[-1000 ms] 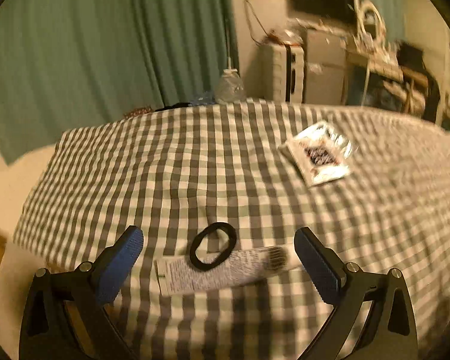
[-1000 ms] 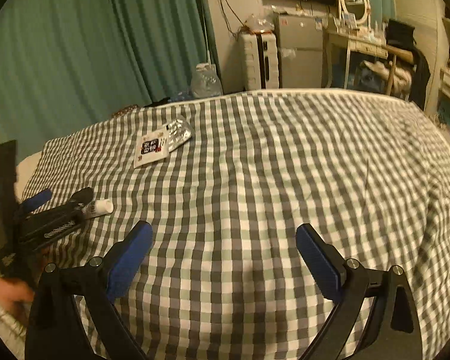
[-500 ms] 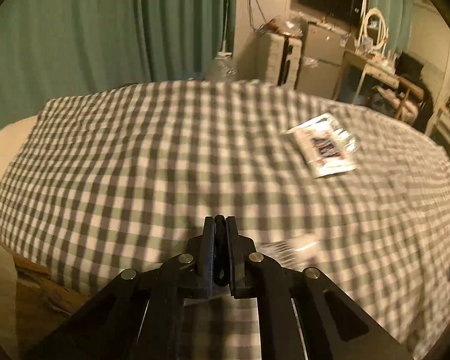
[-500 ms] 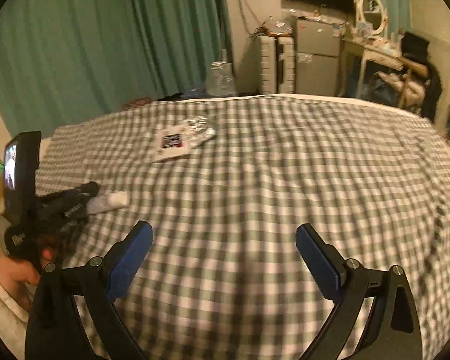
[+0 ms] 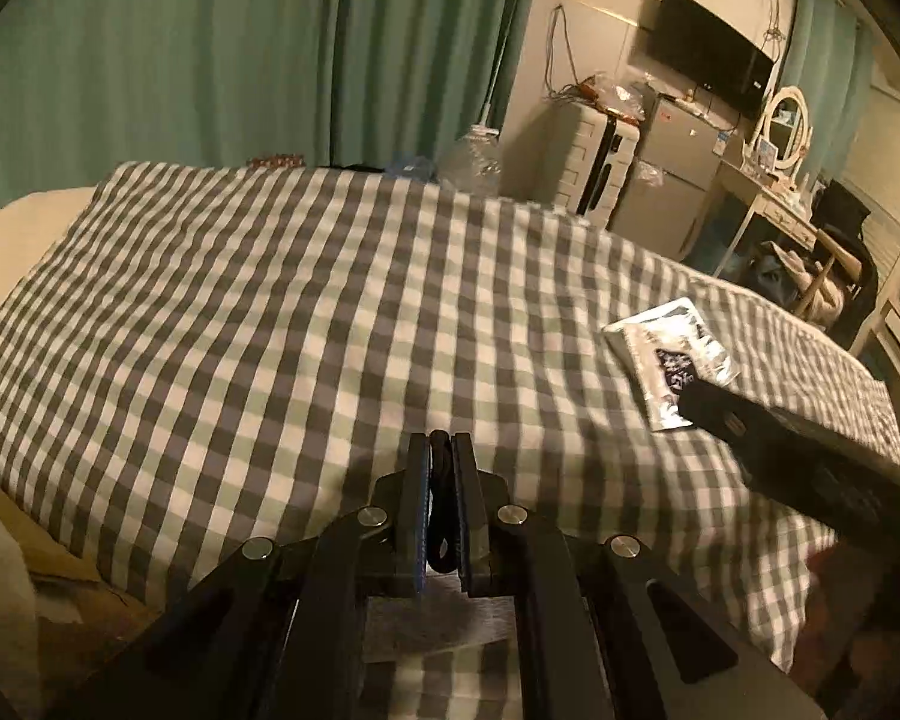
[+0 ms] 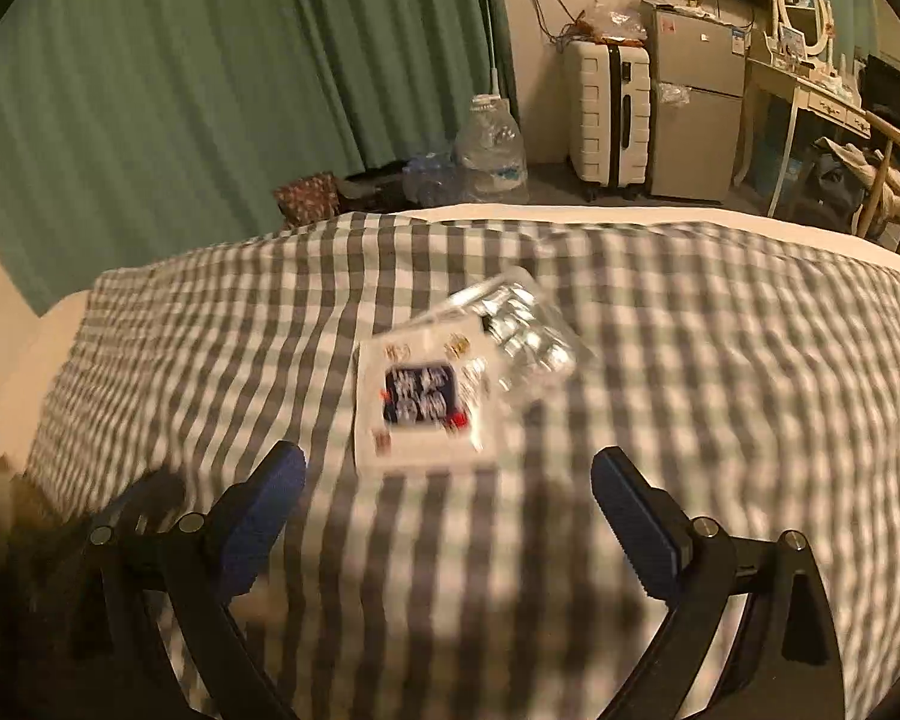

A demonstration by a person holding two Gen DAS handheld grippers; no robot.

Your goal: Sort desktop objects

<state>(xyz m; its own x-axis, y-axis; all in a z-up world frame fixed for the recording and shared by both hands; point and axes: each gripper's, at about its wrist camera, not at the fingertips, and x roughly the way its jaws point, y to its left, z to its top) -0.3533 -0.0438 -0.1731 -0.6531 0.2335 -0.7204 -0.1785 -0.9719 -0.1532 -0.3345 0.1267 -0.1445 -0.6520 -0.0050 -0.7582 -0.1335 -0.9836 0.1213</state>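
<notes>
On the bed: checked cloth [image 5: 306,324] in grey, pale green and white, soft, lightly rumpled; serves as the sorting surface.
Progress: early, by my reading. One item is lifted, two lie unsorted, and no destination bin or pile shows.
White packet [image 6: 420,402]: flat rectangle with a dark printed panel, lying on the cloth ahead of the right gripper; blurred, print unreadable.
Foil pack [image 6: 525,333]: silvery, blistered, shiny; touching the packet's far right corner, partly overlapping it.
Right gripper [image 6: 450,498]: jaws spread wide, blue pads bare, nothing between them; poised just short of the packet, apparently the next pick.
Left gripper [image 5: 441,480]: jaws pressed together on the black ring [image 5: 440,504], a thin loop, probably elastic, pinched flat between the blue pads and hanging down behind them.
Remaining: place the ring, then collect packet and foil pack.
Uncertain: pale sheet below the left fingers, too hidden to identify.
</notes>
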